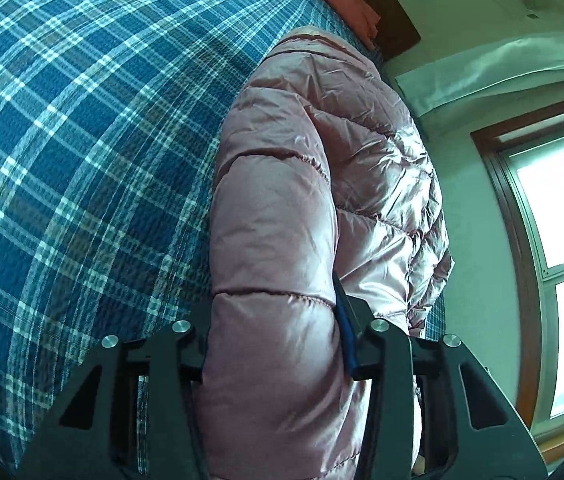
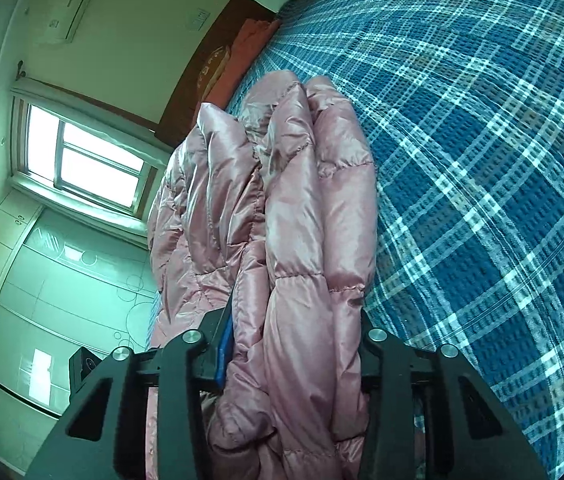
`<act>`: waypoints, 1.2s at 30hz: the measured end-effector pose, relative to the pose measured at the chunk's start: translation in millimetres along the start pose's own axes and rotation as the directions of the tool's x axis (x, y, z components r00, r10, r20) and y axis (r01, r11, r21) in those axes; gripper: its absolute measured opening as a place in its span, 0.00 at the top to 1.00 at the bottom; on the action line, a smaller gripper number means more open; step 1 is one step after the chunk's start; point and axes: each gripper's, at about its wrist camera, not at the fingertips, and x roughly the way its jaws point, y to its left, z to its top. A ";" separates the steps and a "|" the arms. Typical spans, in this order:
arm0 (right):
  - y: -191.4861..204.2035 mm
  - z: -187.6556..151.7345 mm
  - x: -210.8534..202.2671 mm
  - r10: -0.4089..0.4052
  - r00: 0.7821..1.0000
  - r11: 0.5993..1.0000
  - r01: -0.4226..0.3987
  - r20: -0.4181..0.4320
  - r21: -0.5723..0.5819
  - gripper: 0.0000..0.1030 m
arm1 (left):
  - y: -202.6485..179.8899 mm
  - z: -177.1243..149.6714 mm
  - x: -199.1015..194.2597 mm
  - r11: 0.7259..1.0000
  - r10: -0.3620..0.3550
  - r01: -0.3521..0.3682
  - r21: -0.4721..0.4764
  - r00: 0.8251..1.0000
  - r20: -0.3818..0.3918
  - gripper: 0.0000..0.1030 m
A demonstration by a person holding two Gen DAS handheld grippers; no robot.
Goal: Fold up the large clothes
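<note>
A shiny pink quilted puffer jacket (image 1: 322, 140) lies bunched in a long roll on a bed with a blue plaid cover (image 1: 61, 140). My left gripper (image 1: 273, 312) is shut on a thick padded fold of it. The right pad presses into the fabric and the left finger is hidden behind the fold. In the right wrist view the same jacket (image 2: 302, 184) runs away from me in several puffy layers. My right gripper (image 2: 298, 308) is shut on a bundle of those layers, and its blue-padded left finger (image 2: 225, 344) presses against the fabric.
The plaid cover (image 2: 482, 160) spreads wide beside the jacket. A brown headboard (image 1: 394, 20) with a reddish cloth (image 1: 362, 4) stands at the bed's far end. A window (image 2: 81, 160) and pale wardrobe doors (image 2: 41, 280) line the wall past the bed's edge.
</note>
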 end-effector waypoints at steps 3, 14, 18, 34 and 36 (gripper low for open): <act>8.5 -2.4 -0.4 0.018 1.000 1.000 -0.018 0.017 -0.012 0.66 | -2.4 5.1 -6.0 1.000 -0.008 0.008 0.028 1.000 0.011 0.62; 72.8 -11.0 51.2 0.112 0.994 0.992 -0.113 -0.020 -0.061 0.68 | 22.3 51.5 -57.4 0.999 -0.019 0.015 0.036 0.994 0.109 0.63; 108.4 -18.2 91.9 0.154 0.985 0.983 -0.160 -0.071 -0.085 0.68 | 47.0 76.8 -83.5 1.000 -0.001 -0.001 0.010 0.986 0.165 0.63; 145.1 -27.6 180.8 0.167 0.965 0.981 -0.182 -0.204 -0.059 0.61 | 132.5 118.0 -101.6 0.997 0.013 0.001 -0.078 0.984 0.180 0.54; 146.5 -22.0 177.6 0.143 0.965 0.983 -0.164 -0.219 -0.081 0.52 | 139.5 120.3 -104.0 0.993 -0.017 0.035 -0.110 0.986 0.164 0.50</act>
